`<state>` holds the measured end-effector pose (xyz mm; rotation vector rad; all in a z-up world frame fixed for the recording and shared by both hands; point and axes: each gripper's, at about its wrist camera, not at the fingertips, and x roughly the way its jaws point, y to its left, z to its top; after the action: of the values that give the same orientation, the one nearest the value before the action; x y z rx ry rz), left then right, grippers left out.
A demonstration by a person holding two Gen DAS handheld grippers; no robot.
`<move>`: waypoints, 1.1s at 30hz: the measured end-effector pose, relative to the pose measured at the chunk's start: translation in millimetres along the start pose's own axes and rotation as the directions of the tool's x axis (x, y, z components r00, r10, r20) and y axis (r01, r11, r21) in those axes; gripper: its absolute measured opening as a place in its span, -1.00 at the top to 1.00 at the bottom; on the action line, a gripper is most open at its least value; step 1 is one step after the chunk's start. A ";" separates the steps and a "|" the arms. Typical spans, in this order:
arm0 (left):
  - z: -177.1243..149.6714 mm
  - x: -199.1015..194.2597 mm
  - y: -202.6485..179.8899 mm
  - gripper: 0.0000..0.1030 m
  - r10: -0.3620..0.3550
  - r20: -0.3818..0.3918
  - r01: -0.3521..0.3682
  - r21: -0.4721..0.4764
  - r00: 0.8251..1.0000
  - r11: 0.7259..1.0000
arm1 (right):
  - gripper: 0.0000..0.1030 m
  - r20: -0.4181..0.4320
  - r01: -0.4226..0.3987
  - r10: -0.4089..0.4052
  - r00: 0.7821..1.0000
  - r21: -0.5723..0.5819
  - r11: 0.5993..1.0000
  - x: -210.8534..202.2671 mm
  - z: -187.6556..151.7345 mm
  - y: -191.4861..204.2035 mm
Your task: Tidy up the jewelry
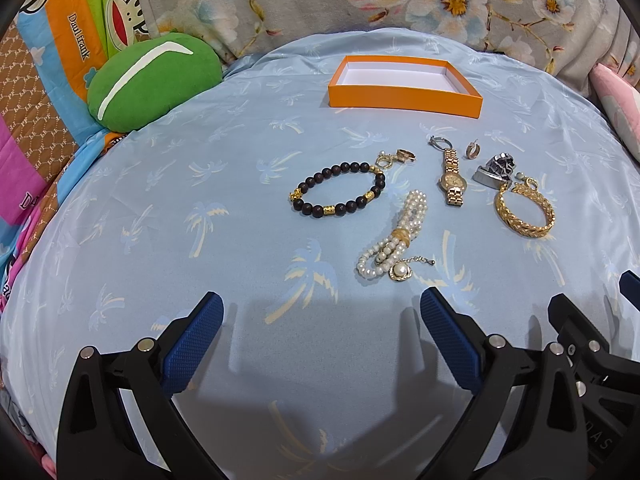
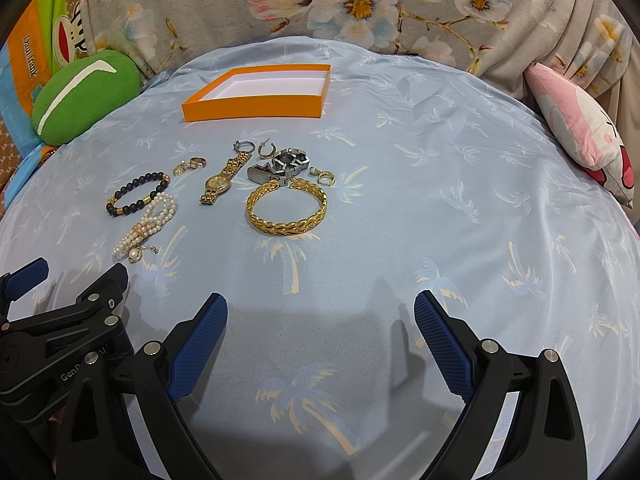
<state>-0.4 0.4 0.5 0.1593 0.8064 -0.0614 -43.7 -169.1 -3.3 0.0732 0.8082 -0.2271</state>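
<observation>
Left wrist view, left gripper [image 1: 320,312] spread over sheet, right gripper [image 2: 320,312] spread alongside, jewelry ahead

Readable text, left wrist view: "Daul frank" in dark letters running down the orange stripe of the cartoon bedsheet [image 1: 74,36] at upper left, beside a monkey-face print. A single "D" shows lower on the same sheet, rest cut off. Small script on a blue circle at the top left corner, too small to read. On the right gripper [image 1: 624,280] body, lower right edge, pale letters "AS", partial.

Right wrist view: "Daul frank" again on the orange stripe. On the left gripper [image 2: 76,270] body, white print "GenR…AI", middle letters hidden by a bolt.
</observation>
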 end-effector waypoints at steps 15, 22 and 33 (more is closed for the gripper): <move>-1.1 -0.5 -3.5 -0.87 -0.001 0.000 0.001 0.000 1.000 1.000 | -0.80 0.000 0.000 0.000 1.000 0.000 1.000 0.4 -0.3 0.2; -1.1 -0.4 -3.2 -0.87 -0.002 0.000 0.002 0.000 1.000 1.000 | -0.80 0.000 0.001 -0.001 1.000 0.000 1.000 0.2 -0.2 -0.1; -1.1 -0.3 -3.2 -0.87 -0.002 -0.001 0.002 0.000 1.000 1.000 | -0.80 -0.001 0.001 -0.001 1.000 0.000 1.000 0.1 0.1 -0.8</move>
<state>-1.8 -2.7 -0.5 0.1582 0.8075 -0.0629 -43.7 -169.9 -3.3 0.0729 0.8094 -0.2275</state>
